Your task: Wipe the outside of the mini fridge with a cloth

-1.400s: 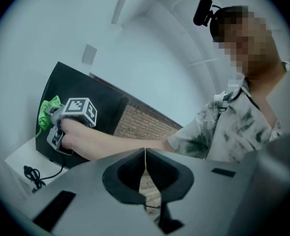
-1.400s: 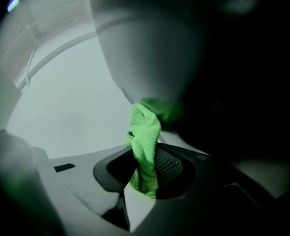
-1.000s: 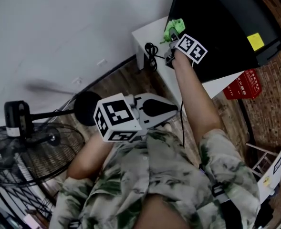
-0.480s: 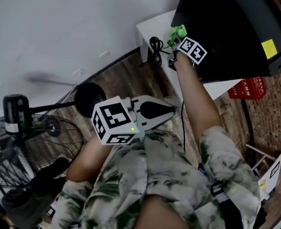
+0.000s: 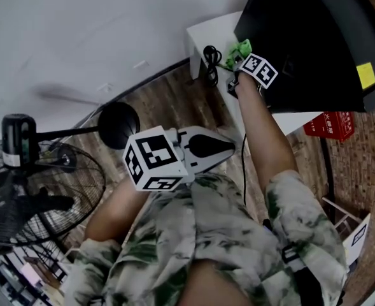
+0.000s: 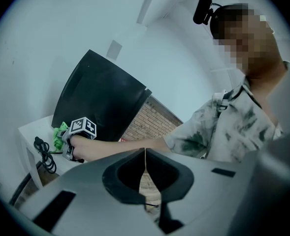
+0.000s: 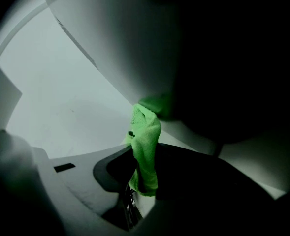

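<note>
As the right gripper (image 5: 238,58) reaches for the black mini fridge (image 5: 308,37) at one o'clock in the head view, its jaws are clamped on a narrow fold of green cloth (image 7: 145,134). The cloth's tip appears to meet the fridge's lower corner above the white table (image 5: 203,34). The left gripper (image 6: 145,167), jaws pressed together on nothing, hangs idle at centre frame before the person's shirt. Likely trouble: so slim a pinch could let the cloth drag free on a firm stroke, and the coiled black cable (image 5: 211,62), at nine o'clock of the cloth, could snag a low sweep.
</note>
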Available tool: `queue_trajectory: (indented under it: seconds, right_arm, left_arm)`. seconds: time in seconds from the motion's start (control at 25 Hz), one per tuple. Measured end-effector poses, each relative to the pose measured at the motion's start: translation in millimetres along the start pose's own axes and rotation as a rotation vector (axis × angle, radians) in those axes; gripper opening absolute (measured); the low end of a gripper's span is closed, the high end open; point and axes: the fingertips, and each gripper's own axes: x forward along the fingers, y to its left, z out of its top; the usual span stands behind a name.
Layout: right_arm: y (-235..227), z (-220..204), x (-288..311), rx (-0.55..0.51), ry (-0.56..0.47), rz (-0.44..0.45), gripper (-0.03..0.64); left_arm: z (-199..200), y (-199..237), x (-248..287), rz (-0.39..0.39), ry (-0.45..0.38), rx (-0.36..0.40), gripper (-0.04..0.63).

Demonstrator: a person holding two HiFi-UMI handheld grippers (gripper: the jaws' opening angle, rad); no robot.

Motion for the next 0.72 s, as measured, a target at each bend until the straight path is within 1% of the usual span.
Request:
queue_trajectory:
  seconds: [0.16, 0.4, 0.72]
  right_arm:
    - [11.2, -6.0, -13.8, -0.087, 0.029, 0.028, 0.107]
    - [30.3, -18.9, -53.2, -0.218, 0.076, 0.103, 0.107]
    - [40.3, -42.7, -136.2, -0.378, 0.158, 0.260, 0.107]
  left_arm:
    - [0.8, -6.5, 8.6, 0.000, -0.006, 0.004, 0.026]
    - [3.7, -25.6, 33.4, 0.007, -0.017, 0.025, 0.026]
    - [9.7, -55.9, 77.7, 0.050, -0.057, 0.060, 0.026]
